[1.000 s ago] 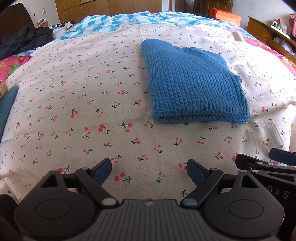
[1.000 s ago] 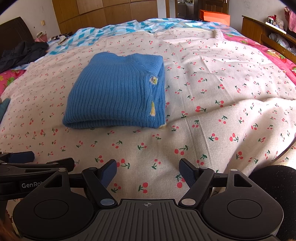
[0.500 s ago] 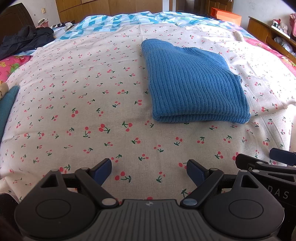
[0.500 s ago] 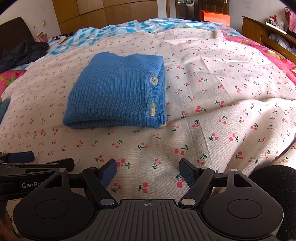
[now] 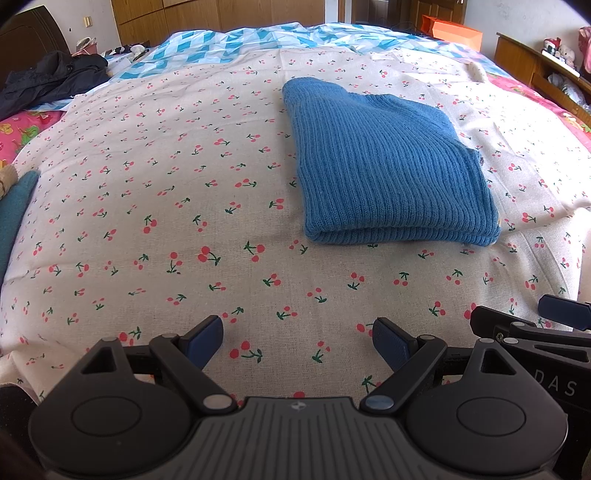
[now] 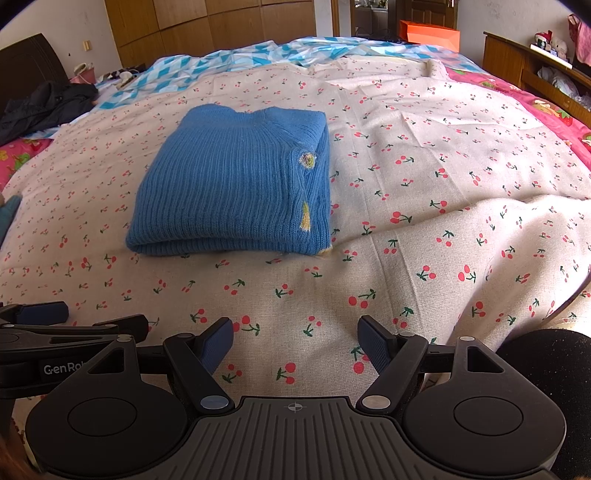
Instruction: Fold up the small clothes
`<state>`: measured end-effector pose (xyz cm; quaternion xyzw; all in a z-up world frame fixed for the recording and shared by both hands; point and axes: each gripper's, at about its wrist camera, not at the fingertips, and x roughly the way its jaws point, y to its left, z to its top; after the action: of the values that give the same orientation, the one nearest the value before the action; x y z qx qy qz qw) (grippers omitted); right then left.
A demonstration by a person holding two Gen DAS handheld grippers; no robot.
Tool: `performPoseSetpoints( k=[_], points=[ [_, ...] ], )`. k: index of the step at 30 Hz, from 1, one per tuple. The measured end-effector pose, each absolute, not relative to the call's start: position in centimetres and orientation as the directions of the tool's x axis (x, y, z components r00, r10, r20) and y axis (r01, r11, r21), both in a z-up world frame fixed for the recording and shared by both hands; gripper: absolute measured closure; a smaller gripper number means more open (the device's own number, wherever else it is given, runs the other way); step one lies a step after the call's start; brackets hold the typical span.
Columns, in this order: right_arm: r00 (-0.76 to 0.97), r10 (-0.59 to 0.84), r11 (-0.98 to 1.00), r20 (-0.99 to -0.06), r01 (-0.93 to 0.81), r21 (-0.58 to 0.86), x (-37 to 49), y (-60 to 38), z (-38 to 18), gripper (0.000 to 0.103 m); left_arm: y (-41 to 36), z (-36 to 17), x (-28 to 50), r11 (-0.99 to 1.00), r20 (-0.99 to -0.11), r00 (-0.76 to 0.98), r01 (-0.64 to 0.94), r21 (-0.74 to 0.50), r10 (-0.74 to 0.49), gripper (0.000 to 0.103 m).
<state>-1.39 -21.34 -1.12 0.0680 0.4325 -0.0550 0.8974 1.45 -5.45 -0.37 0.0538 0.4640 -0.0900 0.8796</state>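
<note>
A blue ribbed knit sweater (image 5: 384,170) lies folded into a rectangle on the cherry-print sheet (image 5: 184,206); it also shows in the right wrist view (image 6: 236,184), with a small yellow patch near its right edge. My left gripper (image 5: 297,341) is open and empty, low over the sheet, well short of the sweater's near fold. My right gripper (image 6: 295,341) is open and empty too, beside the left one. Each gripper shows at the edge of the other's view: the right one (image 5: 554,325) and the left one (image 6: 55,321).
A dark jacket (image 5: 48,81) lies at the far left of the bed. A teal cloth (image 5: 14,214) sits at the left edge. A blue-and-white quilt (image 5: 236,40) covers the far end. Wooden furniture (image 6: 535,70) stands at the right, with an orange box (image 6: 428,31) behind.
</note>
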Motion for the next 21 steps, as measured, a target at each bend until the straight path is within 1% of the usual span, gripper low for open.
performPoseSetpoints(
  k=[21],
  points=[
    [0.62, -0.04, 0.985, -0.783, 0.158, 0.074, -1.42, -21.33, -1.09, 0.027, -5.46, -0.32, 1.4, 0.978, -0.826, 0.554, 0.208, 0.012, -0.108, 0.012]
  ],
)
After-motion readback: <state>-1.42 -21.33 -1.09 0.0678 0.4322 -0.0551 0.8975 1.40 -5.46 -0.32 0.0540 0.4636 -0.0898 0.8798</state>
